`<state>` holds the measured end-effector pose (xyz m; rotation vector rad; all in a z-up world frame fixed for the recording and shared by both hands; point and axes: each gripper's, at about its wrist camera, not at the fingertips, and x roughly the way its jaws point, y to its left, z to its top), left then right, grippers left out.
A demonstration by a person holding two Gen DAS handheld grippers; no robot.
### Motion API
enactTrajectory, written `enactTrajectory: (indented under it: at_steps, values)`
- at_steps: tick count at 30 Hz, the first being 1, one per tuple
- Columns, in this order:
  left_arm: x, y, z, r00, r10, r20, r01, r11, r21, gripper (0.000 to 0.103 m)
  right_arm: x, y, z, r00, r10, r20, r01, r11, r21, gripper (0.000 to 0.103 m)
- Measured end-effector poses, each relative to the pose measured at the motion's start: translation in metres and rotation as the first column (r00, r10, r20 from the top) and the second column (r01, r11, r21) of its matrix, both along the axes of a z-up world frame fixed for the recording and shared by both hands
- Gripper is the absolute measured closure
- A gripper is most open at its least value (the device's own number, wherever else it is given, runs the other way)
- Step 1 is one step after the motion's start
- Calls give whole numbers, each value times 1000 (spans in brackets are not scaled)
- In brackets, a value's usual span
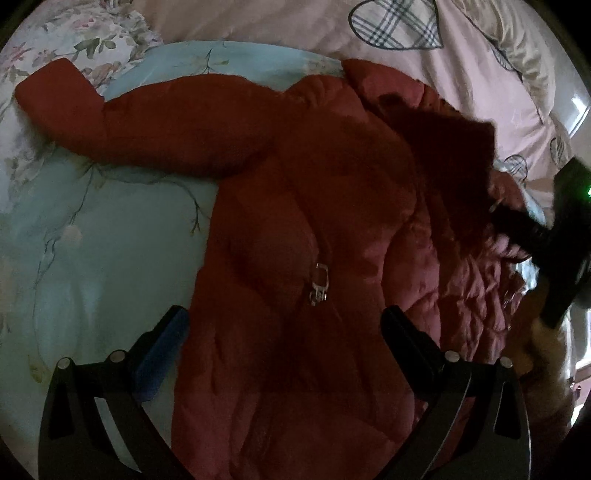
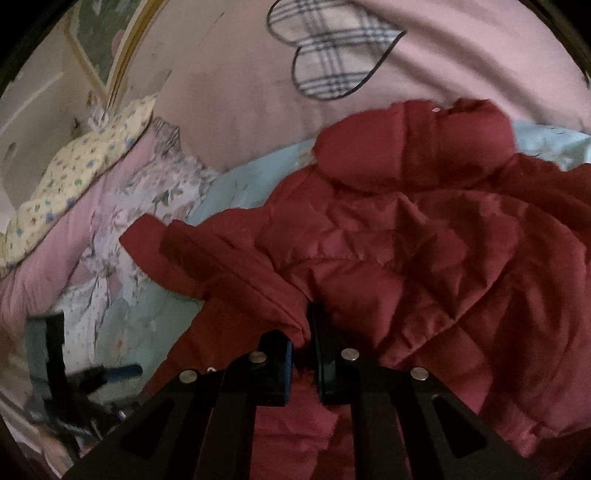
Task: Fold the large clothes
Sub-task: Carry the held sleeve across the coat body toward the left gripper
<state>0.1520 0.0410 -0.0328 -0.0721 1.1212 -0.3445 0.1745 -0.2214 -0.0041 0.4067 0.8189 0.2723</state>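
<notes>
A big red puffy jacket (image 1: 314,229) lies spread out on a bed, on top of a light blue sheet (image 1: 110,236) with thin branches and flowers printed on it. One sleeve (image 1: 122,122) sticks out to the side across the blue sheet. A small silver zipper pull (image 1: 319,284) shines near the middle of the jacket. Behind the jacket is a pink blanket (image 1: 295,33) with checked hearts on it. The left gripper (image 1: 284,325) hangs over the jacket with its two fingers spread wide apart, and nothing is between them. One finger has a blue pad (image 1: 162,350) on its inner side. The right gripper (image 2: 304,343) has its fingers pinched tight together on a fold of the red jacket, at the jacket's edge nearest to it. The red cloth bunches up right where the fingers squeeze it. From the left gripper's camera, the right gripper (image 1: 524,229) looks dark and blurry at the far side of the jacket. From the right gripper's camera, the left gripper (image 2: 110,373) shows small and blurry low at the side, over the blue sheet (image 2: 236,184). A yellow pillow (image 2: 74,173) with little flowers sits at the head of the bed.
</notes>
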Motion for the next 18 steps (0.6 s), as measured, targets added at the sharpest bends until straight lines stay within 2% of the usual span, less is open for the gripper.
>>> enactTrajectory:
  at_steps: [2,7,12,16,18]
  values:
    - [8,0,3,1000,-6,-7,6,1000,-24,0,4,8,-7,1000,22,-6,-22,1000,-8,94]
    - [40,0,9,998,-21,-55,13,989,-147,0,10,21,-19,996,82,-19,-82,996,-17,93]
    - [78,-4,8,993,-31,-113,-1,961,-275,0,9,30,-26,994,108,-18,-109,993,-53,89]
    - [114,-23,-8,974,-76,-212,-12,923,-385,0,11,31,-29,994,111,-23,-112,991,-66,88]
    - [129,-34,-20,963,-99,-251,-14,910,-414,0,11,32,-29,994,107,-24,-108,992,-68,87]
